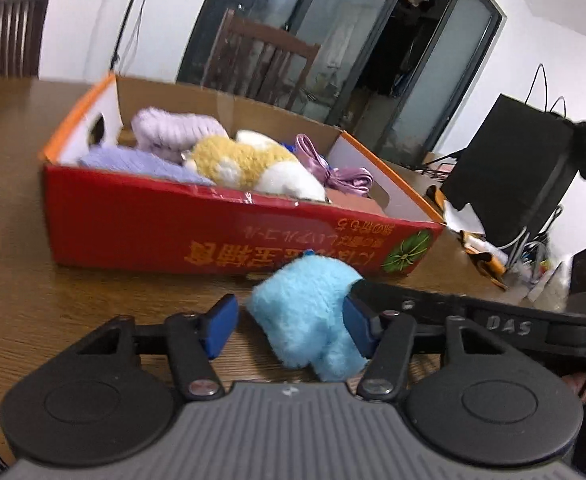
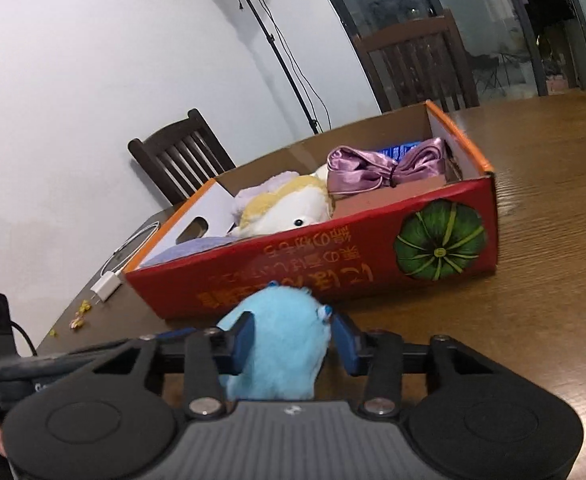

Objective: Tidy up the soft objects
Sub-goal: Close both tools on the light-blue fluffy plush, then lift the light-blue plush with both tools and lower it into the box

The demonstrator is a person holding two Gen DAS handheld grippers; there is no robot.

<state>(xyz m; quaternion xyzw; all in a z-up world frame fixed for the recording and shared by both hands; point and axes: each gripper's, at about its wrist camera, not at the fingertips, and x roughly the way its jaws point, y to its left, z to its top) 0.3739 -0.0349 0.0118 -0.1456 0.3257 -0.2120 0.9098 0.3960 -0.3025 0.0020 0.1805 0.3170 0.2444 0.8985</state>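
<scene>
Both wrist cameras sit low over the bench (image 1: 21, 280), close to the red box (image 1: 213, 236), facing its long printed side. The left view looks toward the glass doors (image 1: 333, 40); the right view, probably from further right, toward the white wall (image 2: 93, 80). Both share the box and the blue plush (image 1: 309, 320).

Fluffy blue plush toy (image 2: 277, 344), cardboard box (image 2: 333, 264)

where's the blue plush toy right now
The blue plush toy is on the wooden table, just in front of the red box, not in it. In both wrist views it sits between the fingers of the left gripper and right gripper.
</scene>
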